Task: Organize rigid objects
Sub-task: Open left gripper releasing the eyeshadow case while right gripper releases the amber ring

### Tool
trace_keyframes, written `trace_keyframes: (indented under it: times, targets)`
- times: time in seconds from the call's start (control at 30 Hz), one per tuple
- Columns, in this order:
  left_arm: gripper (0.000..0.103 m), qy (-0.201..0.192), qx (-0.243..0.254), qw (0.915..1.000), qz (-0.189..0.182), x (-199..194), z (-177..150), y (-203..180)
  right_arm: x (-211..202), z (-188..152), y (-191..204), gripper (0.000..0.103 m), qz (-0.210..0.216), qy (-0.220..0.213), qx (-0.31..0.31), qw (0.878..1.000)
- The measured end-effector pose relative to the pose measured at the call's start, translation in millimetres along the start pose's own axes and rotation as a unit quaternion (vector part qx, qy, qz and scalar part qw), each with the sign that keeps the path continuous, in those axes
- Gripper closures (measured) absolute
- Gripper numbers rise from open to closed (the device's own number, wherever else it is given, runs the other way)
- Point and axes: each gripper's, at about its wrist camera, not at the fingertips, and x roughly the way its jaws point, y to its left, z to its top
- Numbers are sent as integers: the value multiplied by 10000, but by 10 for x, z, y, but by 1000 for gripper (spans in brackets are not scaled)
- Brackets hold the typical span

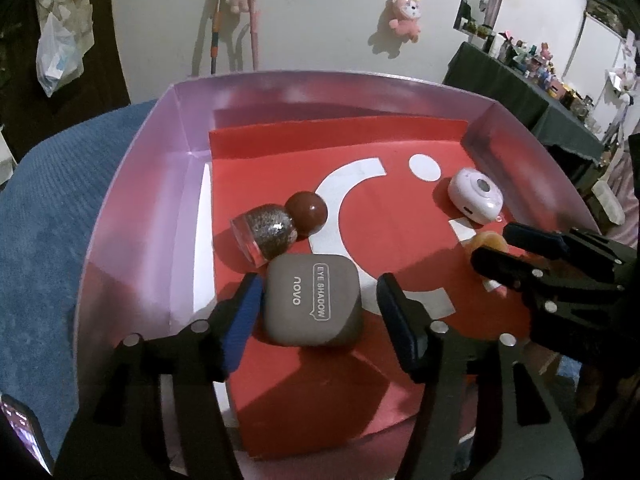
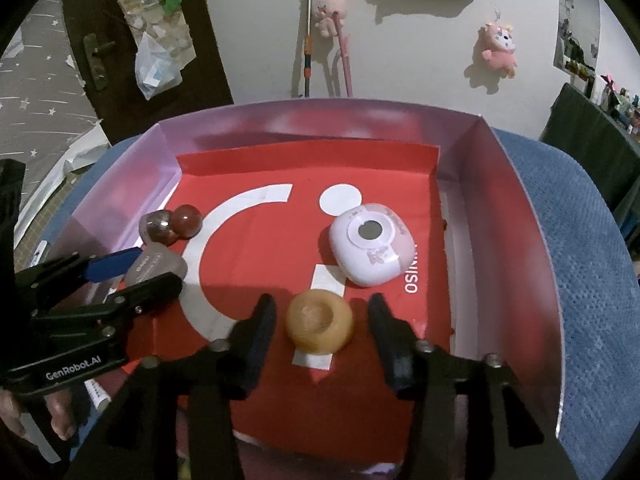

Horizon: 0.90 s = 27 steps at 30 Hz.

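Nearest, the left hand-held gripper (image 1: pixel 320 312) stands open around the eye-shadow case (image 1: pixel 314 306), pads clear; likely light, stiff and slick, best taken across its flat sides, lettering running front to back. The right hand-held gripper (image 2: pixel 320 332) gapes around the amber ring (image 2: pixel 319 325), hollow up. Farther in the box (image 1: pixel 132 184) lies a bottle (image 1: pixel 280 230), its ball cap pointing away and to the right.

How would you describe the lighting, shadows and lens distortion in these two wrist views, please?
Left wrist view: dim, hard shadows on the red paper liner, glare on the glittery round-capped bottle, fisheye bending the pink cardboard box. Right wrist view: equally dim, dark vignette corners, the orange ring-shaped object sharp and shadowed.
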Motion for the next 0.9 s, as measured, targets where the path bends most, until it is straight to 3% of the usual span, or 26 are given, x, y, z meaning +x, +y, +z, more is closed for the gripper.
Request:
trace_keyframes:
  times: [0.17,0.3,0.4,0.7,0.83,0.9]
  targets:
    - [34,-175,114,9998,22,-125,-19,-55,-137,-38,12,46,140,-113,28,9998]
    - [33,-210,140,9997,40,-207,-38,-56,-300,-65,25,34,238,-272,35,9993]
    - [33,-173,88,9998,-37,-269,-69,-49,-423,-76,47,33,337,-398,41,9986]
    - [33,-391,121,9991,-133,-546,-181,-116,-736,-140,102,15,531,-725,27,9960]
    - [13,-487,86,9986,-164,-647,-233,-120,-836,-183,115,12,586,-815,40,9949]
    - [12,-528,76,9984,-162,-695,-256,-118,-887,-208,118,9,618,-859,50,9944]
